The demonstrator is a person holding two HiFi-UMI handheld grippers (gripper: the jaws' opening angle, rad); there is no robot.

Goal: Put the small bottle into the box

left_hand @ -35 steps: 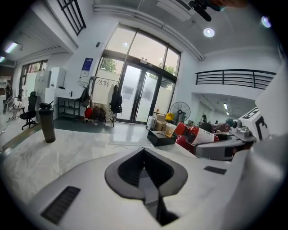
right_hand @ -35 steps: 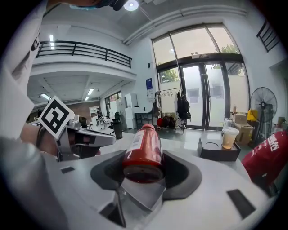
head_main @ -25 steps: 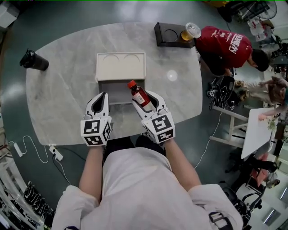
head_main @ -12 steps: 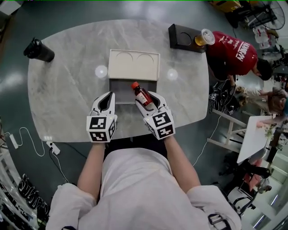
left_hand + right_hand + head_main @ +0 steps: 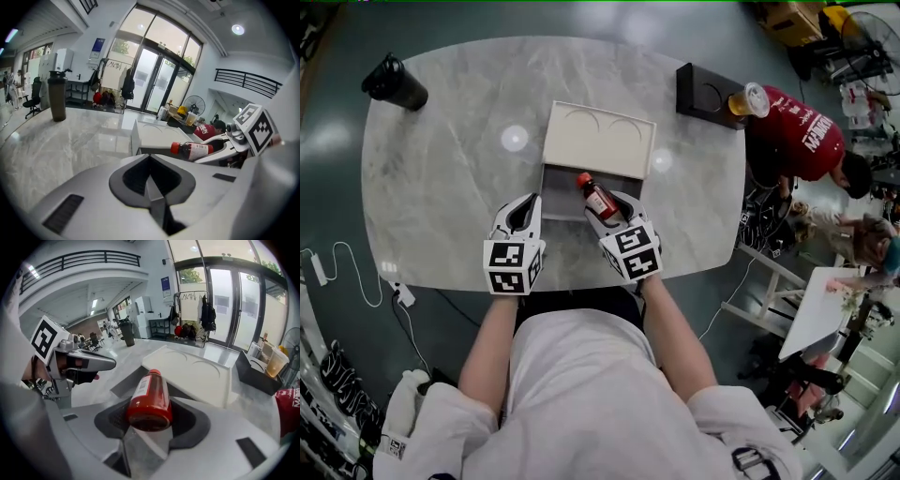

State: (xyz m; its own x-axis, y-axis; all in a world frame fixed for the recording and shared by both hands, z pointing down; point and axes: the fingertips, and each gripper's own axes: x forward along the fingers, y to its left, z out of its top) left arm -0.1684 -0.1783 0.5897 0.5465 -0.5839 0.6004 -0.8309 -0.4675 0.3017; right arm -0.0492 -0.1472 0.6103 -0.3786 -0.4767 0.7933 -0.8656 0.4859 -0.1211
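Note:
The small bottle, red liquid with a red cap and a white label, lies tilted in my right gripper, which is shut on its body. Its cap points over the front of the open box's grey tray. The box's cream lid, with two round recesses, lies open behind the tray. In the right gripper view the bottle fills the gap between the jaws, its base toward the camera. My left gripper rests shut and empty left of the box; its view shows the bottle to the right.
A black shaker bottle stands at the marble table's far left corner. A black tray and a cup of orange drink sit at the far right edge. A person in a red shirt crouches right of the table.
The head view has swung, so the table and box sit further right in the picture. The right gripper still grips the bottle at the box's front; the left gripper stays beside it.

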